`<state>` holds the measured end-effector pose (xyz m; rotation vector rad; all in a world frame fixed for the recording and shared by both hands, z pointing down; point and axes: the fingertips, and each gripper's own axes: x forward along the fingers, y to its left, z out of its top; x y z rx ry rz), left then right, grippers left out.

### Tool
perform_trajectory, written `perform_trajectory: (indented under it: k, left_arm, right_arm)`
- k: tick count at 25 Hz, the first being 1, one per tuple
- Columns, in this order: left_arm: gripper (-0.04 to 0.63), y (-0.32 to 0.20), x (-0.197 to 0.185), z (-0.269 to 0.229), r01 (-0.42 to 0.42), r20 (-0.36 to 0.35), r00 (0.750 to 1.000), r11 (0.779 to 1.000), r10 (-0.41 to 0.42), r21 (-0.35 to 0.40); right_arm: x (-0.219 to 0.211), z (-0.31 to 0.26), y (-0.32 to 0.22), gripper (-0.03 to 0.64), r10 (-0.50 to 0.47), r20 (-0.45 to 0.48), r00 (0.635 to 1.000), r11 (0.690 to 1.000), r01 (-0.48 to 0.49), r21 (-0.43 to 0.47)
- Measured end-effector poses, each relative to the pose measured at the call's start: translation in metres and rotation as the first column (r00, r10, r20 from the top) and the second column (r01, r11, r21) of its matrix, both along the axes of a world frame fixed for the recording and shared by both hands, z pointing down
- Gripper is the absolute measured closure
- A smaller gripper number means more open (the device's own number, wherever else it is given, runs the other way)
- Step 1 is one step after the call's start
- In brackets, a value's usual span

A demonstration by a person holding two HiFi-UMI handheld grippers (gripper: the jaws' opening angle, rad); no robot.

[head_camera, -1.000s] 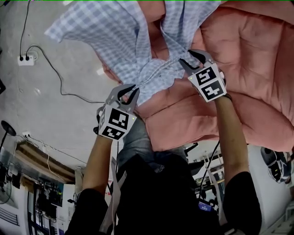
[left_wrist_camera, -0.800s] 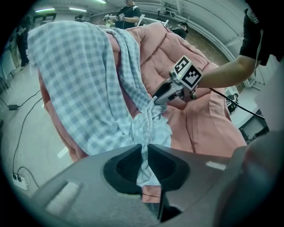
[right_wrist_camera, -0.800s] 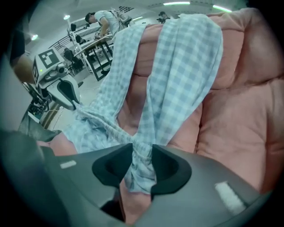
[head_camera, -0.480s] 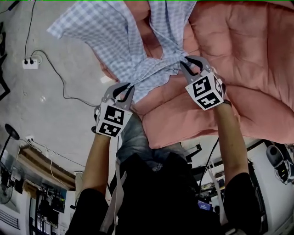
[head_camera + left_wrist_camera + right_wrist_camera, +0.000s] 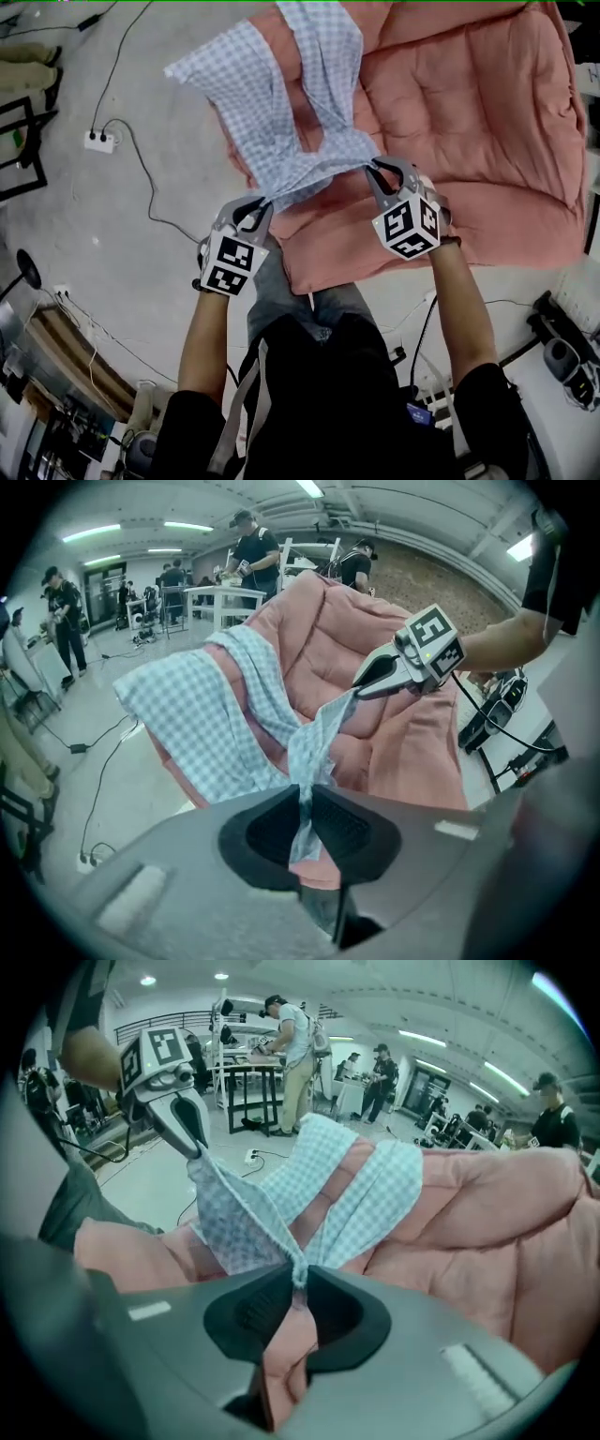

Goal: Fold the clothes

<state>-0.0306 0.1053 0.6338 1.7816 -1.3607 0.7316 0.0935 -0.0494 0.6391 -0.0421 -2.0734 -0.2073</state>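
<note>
Blue-and-white checked cotton, a shirt (image 5: 281, 122), is stretched between our two grippers above a pink quilted mat (image 5: 469, 112) on the grey floor (image 5: 122, 244). In the head view our left gripper (image 5: 255, 208) sits at seven o'clock of the garment, its jaws almost together, pinching a thin gathered edge of the fabric. Our right gripper (image 5: 380, 174) is at five o'clock of it; its jaws have just been closing, and its own view shows them clamped on a bunched corner of the check cloth. The rest of the shirt trails toward twelve o'clock, draped over the mat's left edge. A white power strip (image 5: 98, 141) lies at nine o'clock, well apart from the mat.
</note>
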Motion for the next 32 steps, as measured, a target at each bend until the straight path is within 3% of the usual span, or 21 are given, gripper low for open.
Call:
perform_trajectory:
  k: [12,17,23,28,32]
  left_arm:
    - [0.549,0.059,0.056,-0.161,-0.056,0.042,0.998,0.992,0.051,0.114]
    - [0.549,0.096,0.099,-0.183,-0.089,0.077,0.994,0.985,0.079,0.145]
    - [0.548,0.149,0.149,-0.197,-0.13,0.155,0.982,0.983,0.109,0.128]
    - [0.548,0.179,0.178,-0.211,-0.111,0.155,0.984,0.983,0.089,0.144]
    - [0.548,0.189,0.205,-0.214,-0.152,0.16,0.979,0.978,0.13,0.14]
  right_arm:
    - [0.056,-0.159,0.059,0.561,-0.103,0.047,0.994,0.989,0.097,0.11]
    - [0.097,-0.18,0.093,0.561,-0.096,0.065,0.993,0.987,0.086,0.137]
    - [0.147,-0.196,0.145,0.561,-0.123,0.06,0.991,0.978,0.111,0.178]
    - [0.182,-0.207,0.173,0.561,-0.12,0.067,0.991,0.974,0.104,0.201]
    - [0.209,-0.207,0.185,0.561,-0.097,0.06,0.993,0.974,0.082,0.211]
